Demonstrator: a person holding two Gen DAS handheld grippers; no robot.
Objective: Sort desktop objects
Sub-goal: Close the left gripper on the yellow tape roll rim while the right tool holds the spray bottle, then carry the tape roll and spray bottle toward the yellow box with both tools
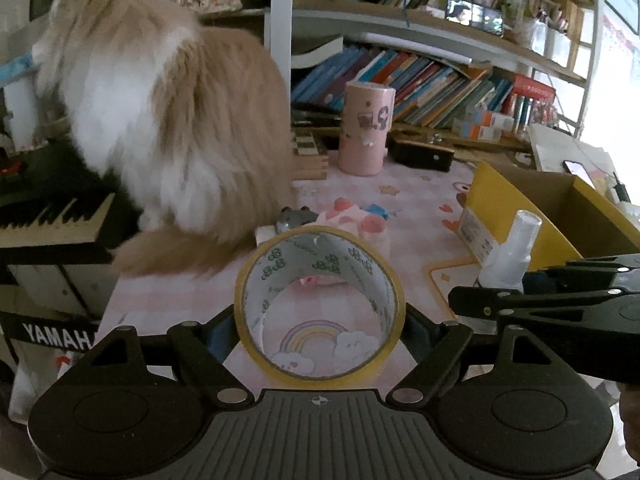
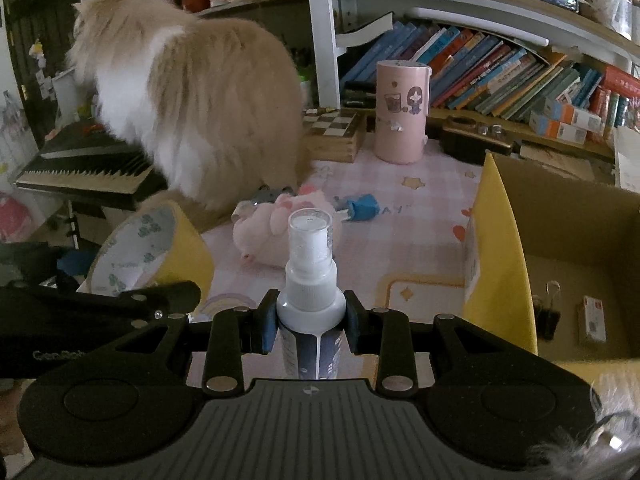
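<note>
the left gripper fingers pinch a yellow tape roll near a "yamaha" keyboard, the right gripper fingers clamp a spray bottle; only the right view shows binder clips inside the box.

A home, most likely a child's study corner. A fluffy cream-and-white cat stands on a desk covered by a pink cartoon mat with rainbows and stars. Slanted shelves behind hold rows of books. A Yamaha keyboard sits at the left, a chessboard box and a pink sticker-covered canister at the back, and a pink plush toy lies on the mat.
</note>
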